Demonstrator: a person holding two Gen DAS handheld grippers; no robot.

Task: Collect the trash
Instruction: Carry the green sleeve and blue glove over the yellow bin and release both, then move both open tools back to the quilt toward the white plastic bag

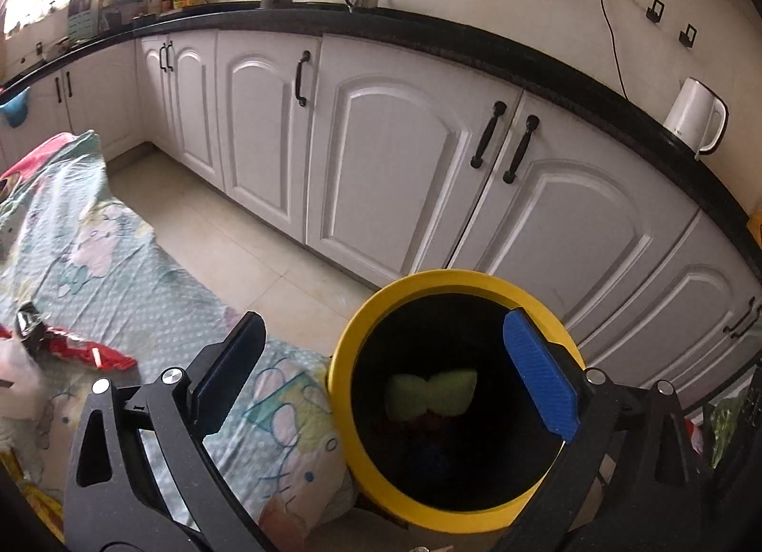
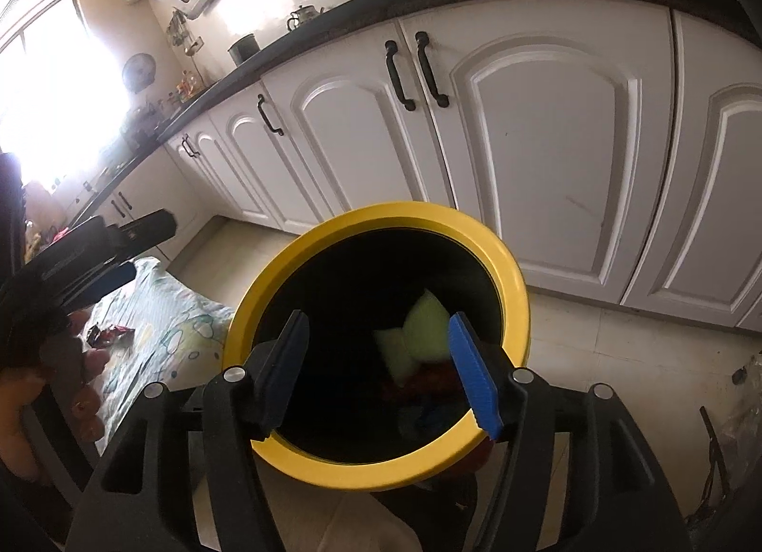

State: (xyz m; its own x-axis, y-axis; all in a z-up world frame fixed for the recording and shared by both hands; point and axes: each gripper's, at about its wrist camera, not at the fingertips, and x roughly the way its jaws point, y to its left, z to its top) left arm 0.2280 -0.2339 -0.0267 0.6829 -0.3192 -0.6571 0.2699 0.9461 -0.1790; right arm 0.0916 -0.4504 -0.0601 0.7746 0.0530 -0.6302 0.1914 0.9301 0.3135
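Observation:
A bin with a yellow rim [image 1: 344,352] and a black inside stands on the floor beside the cloth-covered table. A pale green scrap [image 1: 431,392] lies inside it on top of red and dark trash. My left gripper [image 1: 385,319] is open wide over the bin's near-left rim, with nothing between its pads. My right gripper [image 2: 377,319] hangs open above the bin's [image 2: 381,214] mouth, also empty. The green scrap [image 2: 419,328] looks blurred below it. A red wrapper [image 1: 90,352] lies on the cloth at the left. The left gripper's fingers [image 2: 143,225] show at the left of the right wrist view.
White cabinets [image 1: 395,161] with black handles run under a dark counter [image 1: 428,35] behind the bin. A white kettle [image 1: 695,116] stands on the counter. The patterned cloth [image 1: 119,266] covers the table at the left. A hand [image 2: 71,361] holds the left gripper. Beige floor tiles [image 1: 247,237] lie between.

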